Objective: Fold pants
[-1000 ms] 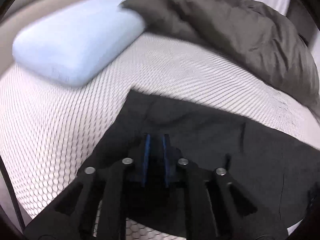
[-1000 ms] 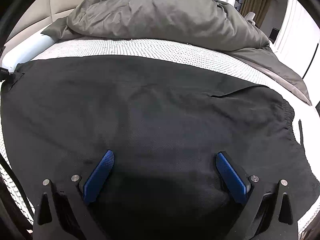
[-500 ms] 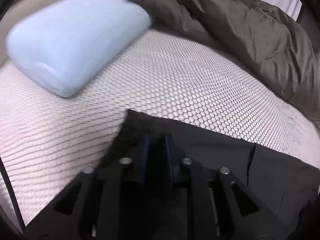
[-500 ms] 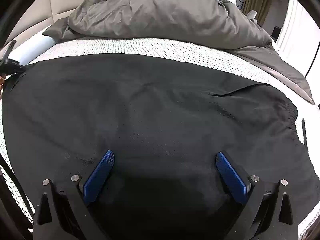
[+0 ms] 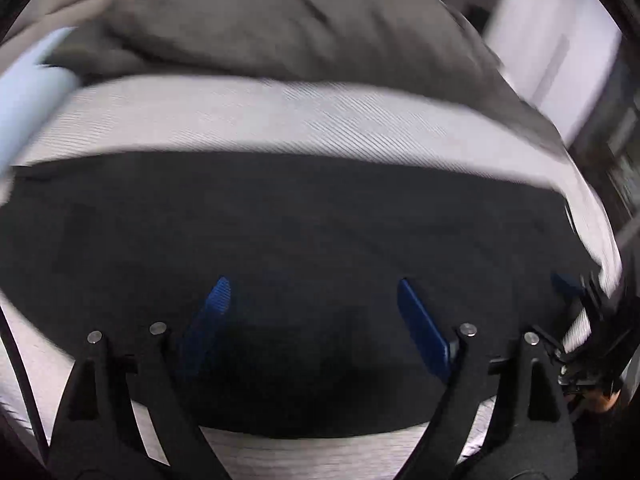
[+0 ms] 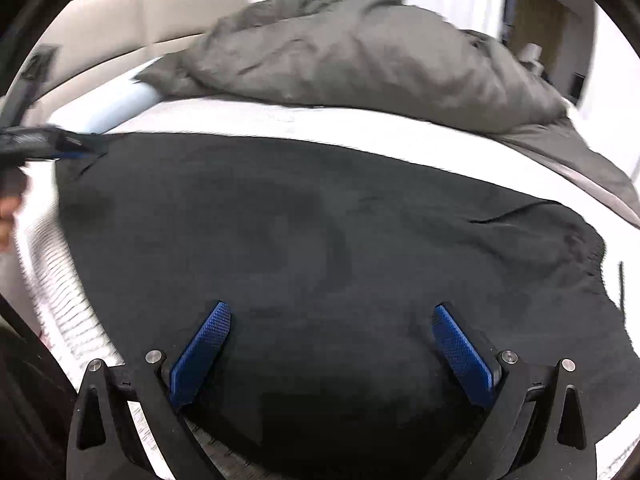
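The left gripper [image 5: 312, 300] has its fingers [image 5: 420, 328] spreading apart over the black pants [image 5: 300, 220], nothing pinched between them. The right gripper [image 6: 332, 332] hangs released too, its blue fingers [image 6: 200, 352] splayed wide above the same cloth. The pants lie flat along the near edge of the bed [image 6: 320, 124], waistband toward the right edge. A grey duvet [image 6: 360, 56] is heaped at the far edge, a pale blue pillow [image 5: 28, 100] at the far left corner.

No legible text, labels or signs.
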The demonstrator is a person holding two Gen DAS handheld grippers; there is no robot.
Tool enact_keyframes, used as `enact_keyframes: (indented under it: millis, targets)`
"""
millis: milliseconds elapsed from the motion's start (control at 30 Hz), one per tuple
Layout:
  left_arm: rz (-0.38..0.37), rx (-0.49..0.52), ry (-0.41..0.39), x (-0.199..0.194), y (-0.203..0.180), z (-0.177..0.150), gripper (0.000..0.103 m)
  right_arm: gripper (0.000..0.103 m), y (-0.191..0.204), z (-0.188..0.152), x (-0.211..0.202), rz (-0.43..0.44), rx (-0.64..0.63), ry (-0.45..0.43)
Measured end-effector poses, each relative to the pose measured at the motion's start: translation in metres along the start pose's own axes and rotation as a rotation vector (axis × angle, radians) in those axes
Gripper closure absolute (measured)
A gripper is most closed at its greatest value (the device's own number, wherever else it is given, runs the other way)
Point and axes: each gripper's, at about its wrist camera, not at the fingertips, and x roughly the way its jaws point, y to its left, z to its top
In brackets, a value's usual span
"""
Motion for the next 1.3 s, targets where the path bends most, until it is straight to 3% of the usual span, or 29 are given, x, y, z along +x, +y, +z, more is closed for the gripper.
enact_keyframes:
  millis: [133,233,300,367,433,533,600,700,800,833,900,967,1033,1067,1133,1200,1300]
  targets:
    - [0.035,0.068,0.027,0.024,-0.044,-0.027,0.018,0.001,-0.029,-0.023,-0.011,-0.083,0.013,0.033]
    - [0.044,0.086,0.009,0.024,-0.042,-0.028,0.014,0.0,-0.077,-0.045,-0.029,-0.227,0.088,0.042]
    - [0.027,0.057,0.011,0.03,-0.037,-0.026,0.012,0.001,-0.127,-0.065,-0.039,-0.368,0.22,0.058]
    - [0.04,0.053,0.015,0.045,-0.026,-0.018,0.011,0.001,-0.161,-0.078,-0.043,-0.431,0.382,0.065]
    - [0.06,0.055,0.009,0.048,-0.024,-0.013,0.01,0.0,-0.168,-0.078,-0.046,-0.527,0.432,0.068]
    - [0.066,0.027,-0.006,0.038,-0.032,-0.012,0.01,0.0,-0.155,-0.069,-0.053,-0.57,0.372,0.018]
    - [0.013,0.035,-0.018,0.03,-0.044,-0.014,0.01,0.0,-0.139,-0.059,-0.058,-0.536,0.352,-0.041]
    - [-0.025,0.156,0.008,0.035,-0.074,-0.02,0.01,0.0,-0.1,-0.04,-0.055,-0.321,0.276,-0.11]
    - [0.004,0.271,-0.016,0.034,-0.094,-0.034,0.009,0.0,-0.053,-0.026,-0.033,-0.144,0.146,-0.079]
    - [0.006,0.274,-0.017,0.034,-0.094,-0.038,0.008,0.0,-0.042,-0.025,-0.025,-0.131,0.104,-0.056]
    - [-0.026,0.227,0.001,0.035,-0.086,-0.042,0.006,0.001,-0.02,-0.028,-0.008,-0.189,-0.028,0.006]
    - [-0.037,0.224,-0.005,0.035,-0.082,-0.043,0.006,0.001,-0.026,-0.034,-0.012,-0.228,-0.042,0.003]
    - [-0.03,0.235,-0.01,0.033,-0.081,-0.045,0.006,0.0,-0.057,-0.04,-0.02,-0.312,0.035,0.009]
    - [-0.028,0.232,-0.012,0.033,-0.079,-0.046,0.006,0.0,-0.083,-0.045,-0.022,-0.405,0.11,0.024]
    - [-0.024,0.23,-0.014,0.031,-0.08,-0.048,0.006,0.0,-0.116,-0.053,-0.024,-0.511,0.235,0.057]
    - [-0.019,0.233,-0.014,0.029,-0.08,-0.049,0.006,0.001,-0.138,-0.058,-0.035,-0.518,0.38,0.034]
    - [-0.02,0.233,-0.013,0.03,-0.079,-0.049,0.006,0.0,-0.117,-0.046,-0.045,-0.5,0.353,-0.043]
